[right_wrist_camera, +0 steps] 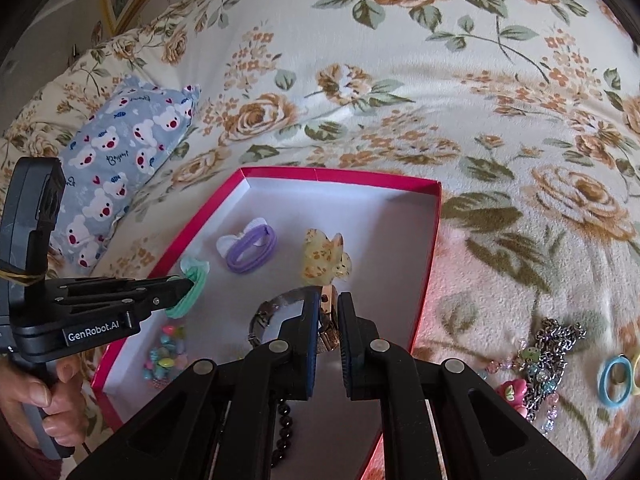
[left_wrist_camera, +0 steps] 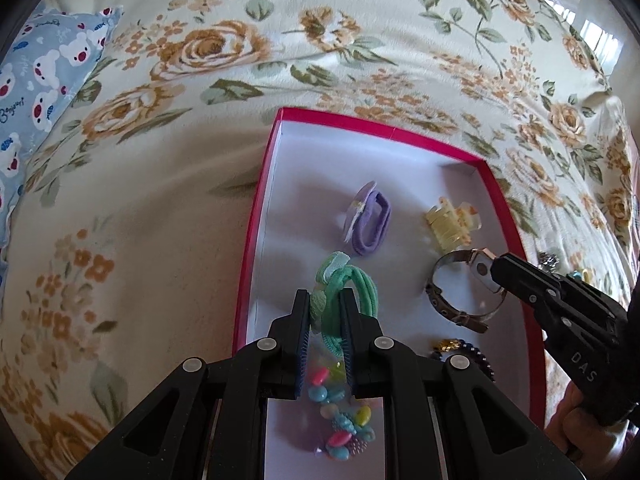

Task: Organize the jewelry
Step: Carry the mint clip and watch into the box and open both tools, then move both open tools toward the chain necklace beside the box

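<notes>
A red box [left_wrist_camera: 256,216] with a white floor lies on a floral bedspread; it also shows in the right wrist view [right_wrist_camera: 340,174]. My left gripper [left_wrist_camera: 325,300] is shut on a green hair tie [left_wrist_camera: 352,284], seen too in the right wrist view [right_wrist_camera: 192,280], over the box's left side. My right gripper [right_wrist_camera: 329,300] is shut on the case of a wristwatch [left_wrist_camera: 460,292] inside the box. In the box lie a purple hair tie [left_wrist_camera: 370,220], a yellow claw clip [left_wrist_camera: 450,226], a colourful bead bracelet [left_wrist_camera: 340,420] and a dark bead bracelet [right_wrist_camera: 282,432].
A blue bear-print pillow [right_wrist_camera: 120,160] lies left of the box. Right of the box on the bedspread lie a silver chain [right_wrist_camera: 552,360], a pink charm [right_wrist_camera: 514,394] and a blue ring [right_wrist_camera: 614,380].
</notes>
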